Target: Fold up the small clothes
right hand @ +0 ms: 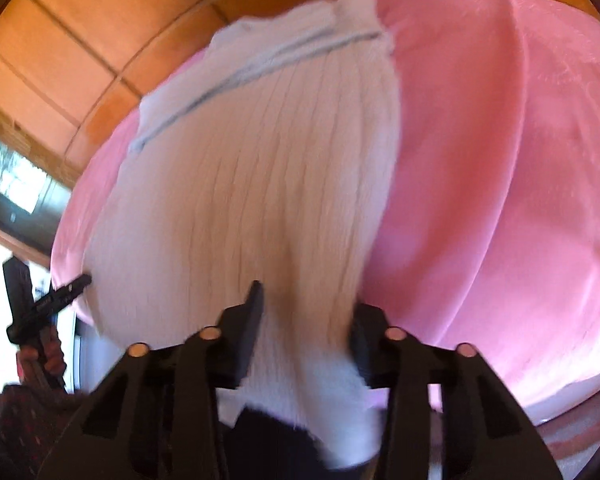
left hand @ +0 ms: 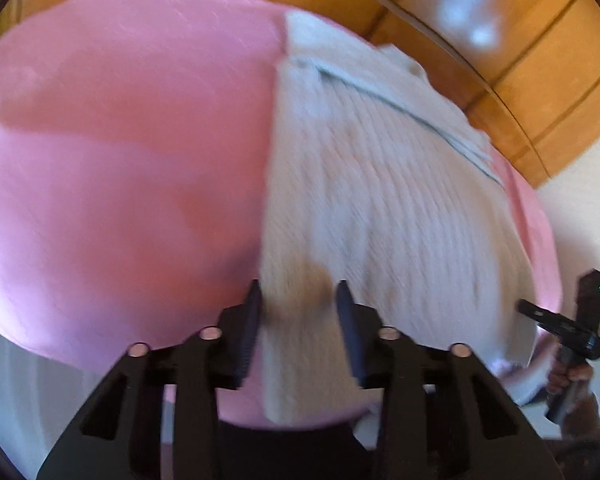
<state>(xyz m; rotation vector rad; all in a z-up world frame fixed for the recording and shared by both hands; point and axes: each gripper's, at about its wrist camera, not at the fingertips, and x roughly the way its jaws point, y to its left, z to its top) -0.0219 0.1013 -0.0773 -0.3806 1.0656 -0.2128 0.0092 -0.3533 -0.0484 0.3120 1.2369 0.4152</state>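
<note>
A: Why pinch the near hem?
B: The left gripper (left hand: 298, 300) and right gripper (right hand: 306, 304), each narrowed around the sweater's (left hand: 380, 208) near hem, hold both corners, probably to fold it toward its collar; it lies on the pink cloth (left hand: 120, 140).

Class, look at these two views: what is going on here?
A person is folding a white ribbed garment on a pink cloth, a handheld gripper in each hand. The left gripper and the right gripper each have the garment's near edge between their fingers. The far end lies flat.
</note>
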